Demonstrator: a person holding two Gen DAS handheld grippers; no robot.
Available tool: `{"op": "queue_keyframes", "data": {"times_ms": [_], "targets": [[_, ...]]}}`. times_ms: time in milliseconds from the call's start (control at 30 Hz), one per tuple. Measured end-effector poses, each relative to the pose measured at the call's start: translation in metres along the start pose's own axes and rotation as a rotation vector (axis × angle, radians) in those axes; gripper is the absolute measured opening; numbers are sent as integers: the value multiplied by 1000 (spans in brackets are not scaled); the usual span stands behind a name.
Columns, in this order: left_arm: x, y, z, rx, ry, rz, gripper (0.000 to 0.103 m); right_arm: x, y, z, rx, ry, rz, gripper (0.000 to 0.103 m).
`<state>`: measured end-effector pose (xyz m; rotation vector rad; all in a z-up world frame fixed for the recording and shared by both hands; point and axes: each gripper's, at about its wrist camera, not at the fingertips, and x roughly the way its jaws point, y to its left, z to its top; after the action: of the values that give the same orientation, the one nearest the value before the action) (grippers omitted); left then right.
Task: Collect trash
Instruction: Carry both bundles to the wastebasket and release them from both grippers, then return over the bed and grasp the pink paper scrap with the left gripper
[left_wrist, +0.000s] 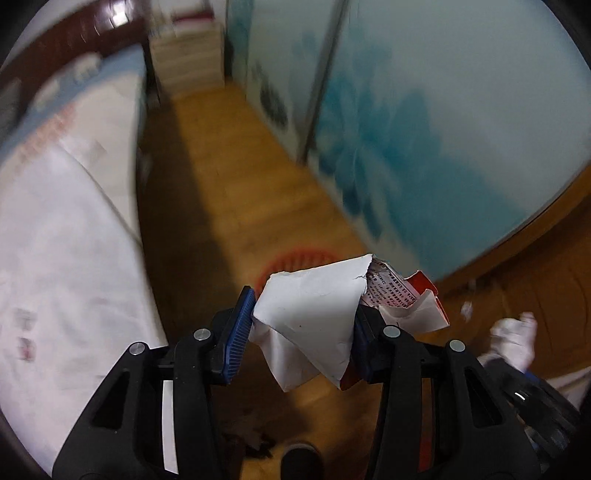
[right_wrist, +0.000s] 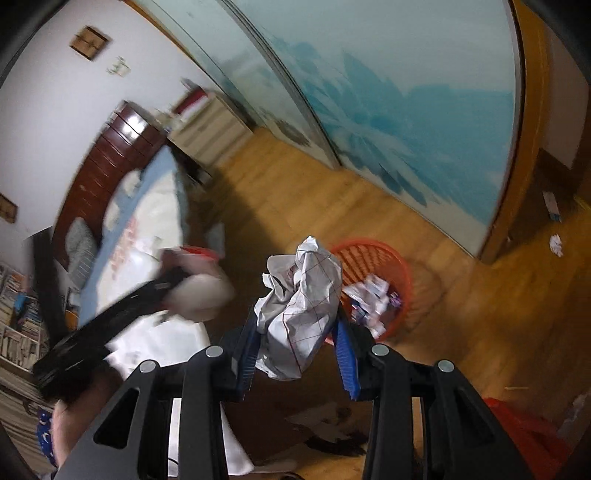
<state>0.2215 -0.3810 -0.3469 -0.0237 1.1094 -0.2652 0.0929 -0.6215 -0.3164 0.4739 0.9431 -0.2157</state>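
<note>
Paper is what both loads are: light, soft, springy, easily torn, so a squeeze across the bulk of each wad is the safest hold, and both have that.

Left hand-held gripper (left_wrist: 303, 325) is part-closed on a folded white wrapper (left_wrist: 310, 317), red and printed at its far side; the blue pads press its flanks, and loose flaps stick out above and below. Right hand-held gripper (right_wrist: 299, 339) is likewise part-closed on a crumpled sheet (right_wrist: 301, 306) with a thin ruled grid, which bulges up past the fingertips.

Landmark: the orange basket (right_wrist: 391, 258) on the wood floor, already holding scraps. In the right wrist view the sheet sits just in front of the basket, overlapping its near rim; the basket shows to the upper right of the jaws. In the left wrist view the wrapper covers most of the basket, only a rim arc (left_wrist: 295, 258) showing above it.

One more wad (right_wrist: 556, 244) lies on the floor well right of the basket.
</note>
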Motion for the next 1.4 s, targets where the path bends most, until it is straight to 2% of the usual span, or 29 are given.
{"op": "queue_keyframes", "data": {"times_ms": [67,167,267,333,367,400,433,500,600,700,800,867,1033,1133,1200,1267,1333,1400], "targets": [[48,-2,-2,9,84,27,47,29,-13,1,13,42,-22,38],[93,-2,-2,4,185,48,49,64,-22,0,27,69,-40,38],[92,0,2,-22,147,71,55,85,-19,4,8,65,-9,38],[90,0,2,-20,127,90,77,102,-17,10,-2,69,-5,42],[91,1,3,-28,131,89,80,109,-14,13,-1,69,2,44],[91,4,3,-38,137,90,80,114,-12,15,2,67,4,52],[89,9,1,-44,138,103,80,118,-8,17,4,63,8,69],[85,20,1,-67,143,150,80,121,0,21,-9,47,16,83],[63,40,-8,-118,121,136,80,125,10,22,-24,34,6,82],[26,61,-24,-187,72,128,80,119,20,19,-13,15,15,82],[-31,83,-49,-270,-24,152,80,109,37,4,-12,10,24,82],[-64,100,-65,-298,-53,166,80,106,55,-9,-27,25,45,82],[-123,158,-95,-334,-58,231,80,101,124,-51,-133,81,118,82],[-148,208,-103,-370,-55,309,80,95,175,-80,-239,106,133,82],[-170,241,-109,-405,-93,343,80,89,211,-98,-316,115,148,82],[-181,265,-112,-399,-117,399,83,83,240,-114,-374,117,164,82],[-183,282,-114,-380,-108,436,83,79,265,-126,-424,116,168,82],[-179,299,-118,-360,-121,437,83,74,288,-139,-454,111,177,82]]}}
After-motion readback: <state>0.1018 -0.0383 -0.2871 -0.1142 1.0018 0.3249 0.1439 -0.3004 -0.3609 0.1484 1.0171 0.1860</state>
